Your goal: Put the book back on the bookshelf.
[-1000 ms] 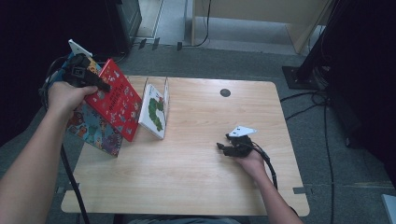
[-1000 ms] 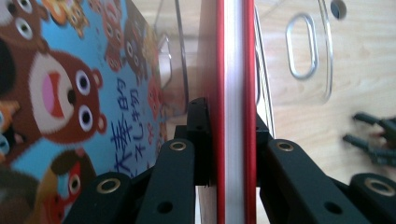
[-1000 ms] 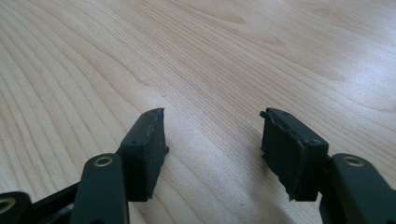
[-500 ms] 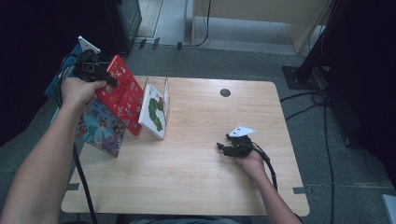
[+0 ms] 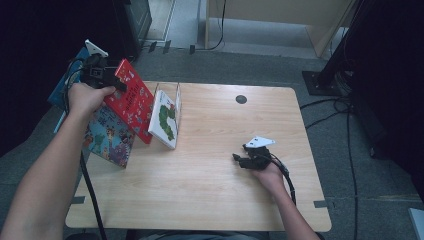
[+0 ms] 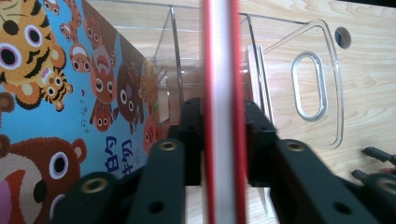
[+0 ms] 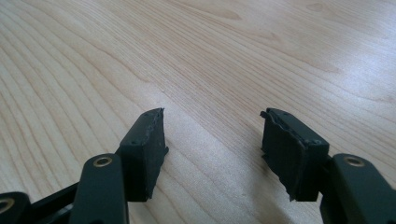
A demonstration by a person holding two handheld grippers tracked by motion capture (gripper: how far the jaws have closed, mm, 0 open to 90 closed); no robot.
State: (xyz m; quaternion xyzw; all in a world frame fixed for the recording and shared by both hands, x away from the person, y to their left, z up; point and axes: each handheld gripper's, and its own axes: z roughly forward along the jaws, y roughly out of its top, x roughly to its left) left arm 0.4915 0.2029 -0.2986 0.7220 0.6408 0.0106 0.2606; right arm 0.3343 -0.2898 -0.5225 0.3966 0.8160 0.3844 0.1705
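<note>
Lifting higher than before, left gripper [image 5: 116, 82] clamps red book [image 5: 133, 100].

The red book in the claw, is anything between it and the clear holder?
Nothing visible. The left claw grips the red book by its edge, and ahead the clear holder's slot looks open; the blue animal book leans beside, not across.

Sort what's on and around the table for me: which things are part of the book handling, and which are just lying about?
In play:
left gripper, shut on the red book
blue animal book
caterpillar book
clear plastic holder

Lying about:
right gripper, open, over bare table
floor cables
</note>
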